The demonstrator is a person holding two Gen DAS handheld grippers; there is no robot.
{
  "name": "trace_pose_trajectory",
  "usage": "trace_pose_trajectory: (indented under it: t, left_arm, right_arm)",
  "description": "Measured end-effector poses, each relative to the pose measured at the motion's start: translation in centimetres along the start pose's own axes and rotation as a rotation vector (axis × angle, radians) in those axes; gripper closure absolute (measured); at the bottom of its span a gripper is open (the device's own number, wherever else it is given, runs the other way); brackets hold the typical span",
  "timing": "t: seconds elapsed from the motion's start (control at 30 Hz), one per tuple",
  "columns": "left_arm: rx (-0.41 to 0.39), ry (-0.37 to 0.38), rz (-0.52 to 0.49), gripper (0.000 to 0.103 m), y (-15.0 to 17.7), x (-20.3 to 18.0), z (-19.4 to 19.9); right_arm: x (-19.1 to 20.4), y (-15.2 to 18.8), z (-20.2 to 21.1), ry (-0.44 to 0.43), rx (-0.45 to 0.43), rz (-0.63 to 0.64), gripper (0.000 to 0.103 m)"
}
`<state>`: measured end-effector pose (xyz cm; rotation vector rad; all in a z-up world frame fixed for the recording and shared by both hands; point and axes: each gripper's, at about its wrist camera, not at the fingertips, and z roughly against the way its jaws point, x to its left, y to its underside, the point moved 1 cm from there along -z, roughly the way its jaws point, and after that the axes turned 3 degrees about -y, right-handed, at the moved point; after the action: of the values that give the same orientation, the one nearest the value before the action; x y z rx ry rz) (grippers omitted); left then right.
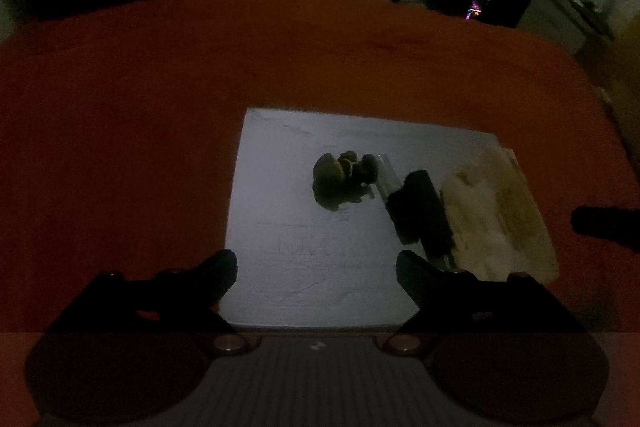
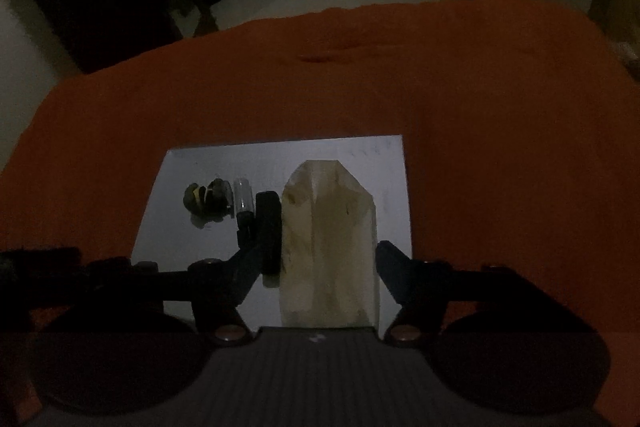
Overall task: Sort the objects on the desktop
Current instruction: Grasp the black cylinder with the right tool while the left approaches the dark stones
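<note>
1 grey flat board (image 2: 200, 167) | 1 pale translucent pouch (image 2: 328, 247) | 1 black oblong block (image 2: 269, 227) | 1 small clear tube (image 2: 243, 201) | 1 dark lumpy figurine — blurred (image 2: 208, 202)

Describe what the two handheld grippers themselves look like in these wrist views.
Both look alike. The left gripper and right gripper each have two matte black, wedge-tipped fingers on black linkages, copper-coloured round pivot screws, and a grey ribbed body bearing a small white mark. No cables, sleeves or hands show.
</note>
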<state>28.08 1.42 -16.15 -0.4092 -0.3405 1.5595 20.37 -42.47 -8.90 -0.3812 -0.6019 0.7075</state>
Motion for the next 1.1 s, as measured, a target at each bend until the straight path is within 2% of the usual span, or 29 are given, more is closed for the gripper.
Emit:
trace_pose_trajectory:
  t: [0.37,0.57,0.8,0.93,1.1]
  left_arm:
    - [0.016,-0.053,-0.016,0.021,-0.5,0.1,-2.7]
    - [0.028,-0.078,-0.026,0.021,-0.7,-0.3,-4.2]
    - [0.004,-0.083,-0.029,0.022,-1.9,-0.5,-5.1]
    - [-0.011,-0.061,-0.046,0.026,-2.4,-0.5,-5.7]
    - [-0.095,-0.091,-0.124,0.026,-2.8,-0.8,-6.7]
  right_arm:
    - [3.0,-0.9,-2.8,-0.038,-0.003,0.08,0.038]
    - [4.7,0.2,-5.5,-0.061,0.023,0.103,0.038]
    - [4.9,0.0,-9.2,-0.045,0.071,0.095,0.039]
    - [4.4,-0.1,-9.7,-0.059,0.088,0.072,0.04]
    - [4.0,0.2,-11.0,-0.099,0.142,0.045,0.04]
